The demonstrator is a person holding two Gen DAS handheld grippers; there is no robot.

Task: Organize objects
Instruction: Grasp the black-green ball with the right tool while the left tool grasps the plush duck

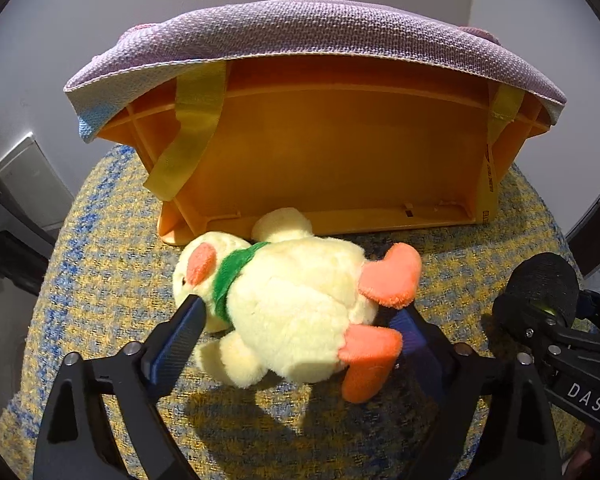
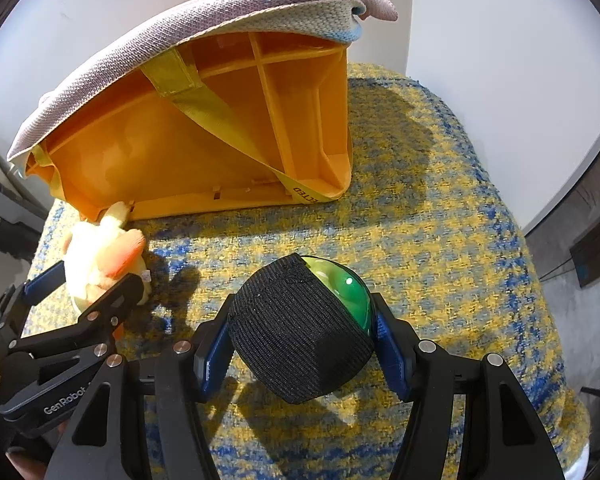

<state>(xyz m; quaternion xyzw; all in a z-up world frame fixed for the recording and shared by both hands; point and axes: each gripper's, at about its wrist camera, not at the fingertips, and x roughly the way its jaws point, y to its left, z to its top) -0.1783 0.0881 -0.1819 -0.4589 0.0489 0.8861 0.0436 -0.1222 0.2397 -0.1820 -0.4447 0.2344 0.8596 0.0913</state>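
Ahead, orange bin (image 1: 332,152) (duck (image 1: 292,312) touching).

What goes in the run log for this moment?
left gripper: shut on plush duck | right gripper: shut on green ball in black sleeve | orange bin: ahead

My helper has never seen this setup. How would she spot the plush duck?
Find the orange crate on the yellow-blue cloth. The duck lies just before it, between the left gripper's fingers. It alone is pale, fluffy, with orange feet and green collar.
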